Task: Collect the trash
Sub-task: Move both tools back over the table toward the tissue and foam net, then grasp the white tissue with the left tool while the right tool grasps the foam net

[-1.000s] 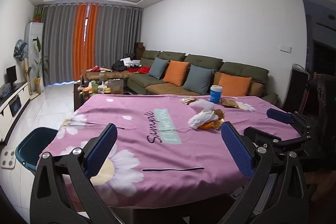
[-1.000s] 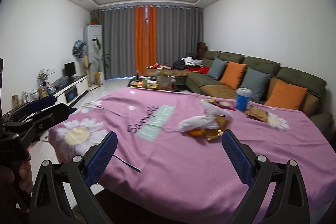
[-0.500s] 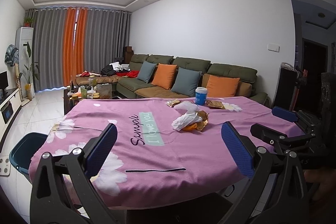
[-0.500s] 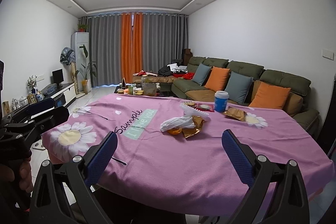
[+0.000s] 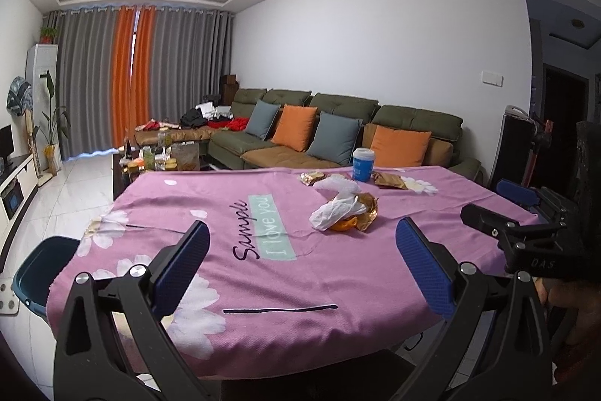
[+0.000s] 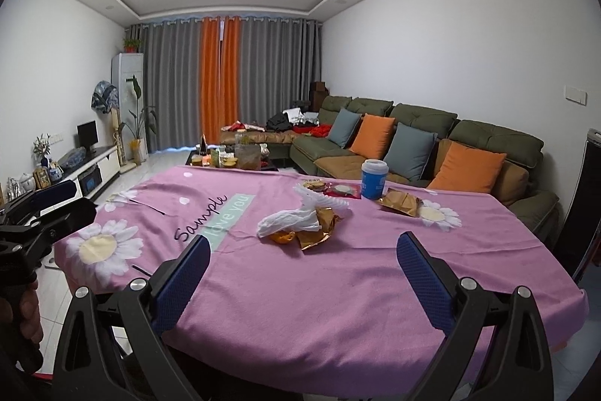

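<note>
- Left gripper (image 5: pixel 300 250): jaws spread wide, nothing between them; held over the near edge of the table (image 5: pixel 338 280). It has pulled back and levelled over the last second, so more of the table now shows.
- Right gripper (image 6: pixel 300 250): jaws likewise released and empty, also at the near edge. It has drawn back too; the trash sits farther ahead than a second ago.
- Meaning for the task, as a judgement: collection has not begun; both grippers are lining up, and a forward reach is needed.
- Trash, main heap: crumpled white tissue (image 6: pixel 289 222) lying on gold foil wrappers (image 6: pixel 319 232) with an orange scrap (image 6: pixel 281 236) beneath, mid-table.
- Trash, far side: white ruffled paper (image 6: pixel 323 200), a snack packet (image 6: pixel 340 189), a brown wrapper (image 6: pixel 400 202).
- Blue cup (image 6: pixel 373 178): upright, just beside the brown wrapper; whether empty cannot be told.
- Dark teal bin (image 5: pixel 33 269): on the floor off the table's left corner, well apart from the heap; likely destination.
- Surroundings: green sofa (image 6: pixel 413 123) with cushions behind, cluttered coffee table (image 6: pixel 233 156) beyond.
- Obstructions: none between jaws and heap; loose tissue may separate from the foil when gripped.
</note>
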